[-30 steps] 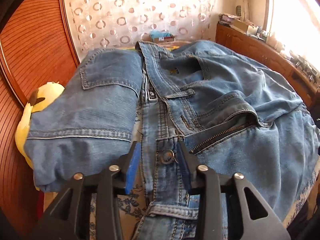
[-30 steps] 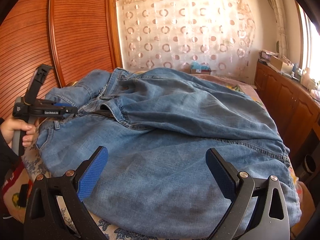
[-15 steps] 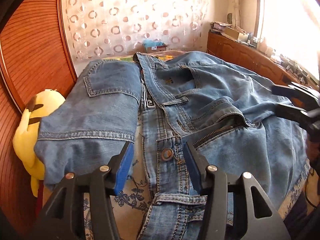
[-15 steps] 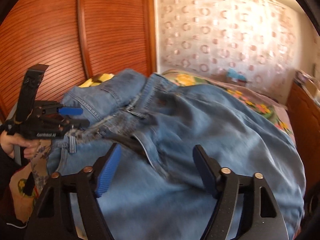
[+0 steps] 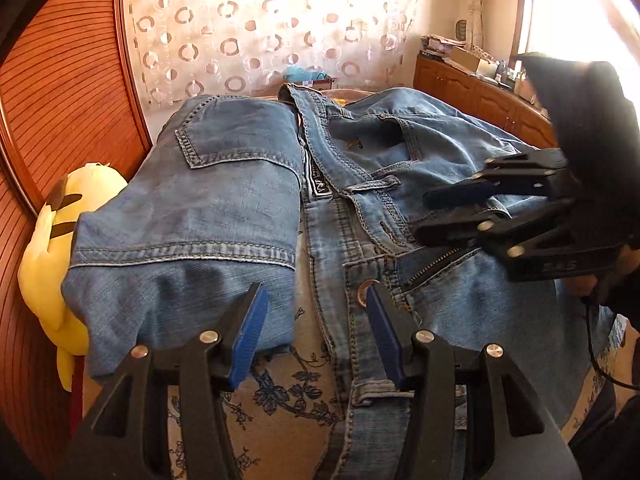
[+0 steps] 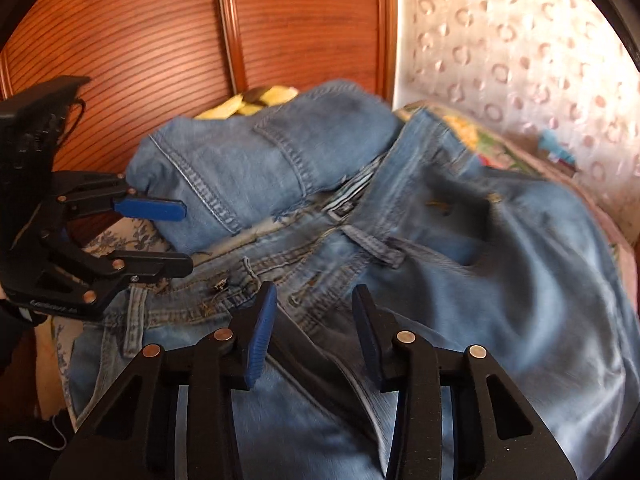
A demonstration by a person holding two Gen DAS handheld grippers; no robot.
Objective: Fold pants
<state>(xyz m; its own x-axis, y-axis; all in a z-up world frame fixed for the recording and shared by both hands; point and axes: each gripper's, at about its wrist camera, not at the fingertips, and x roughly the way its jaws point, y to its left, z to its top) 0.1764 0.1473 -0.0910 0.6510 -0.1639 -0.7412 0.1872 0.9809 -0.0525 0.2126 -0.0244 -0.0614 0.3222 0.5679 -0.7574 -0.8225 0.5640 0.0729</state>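
Blue jeans lie spread on a bed, waistband toward me, fly unzipped, the metal button near the front. My left gripper is open and empty, its jaws straddling the waistband beside the button. My right gripper is open and empty over the fly and zipper area. The right gripper also shows in the left wrist view, coming in from the right above the zipper. The left gripper shows in the right wrist view, at the left by the waistband end.
A yellow plush toy lies at the bed's left edge against a wooden slatted wardrobe. A floral bedsheet shows under the jeans. A patterned curtain hangs behind. A wooden cabinet with clutter stands at the right.
My left gripper has opened wider and drawn back slightly from the button. My right gripper has swung left to the fly and narrowed its jaws.
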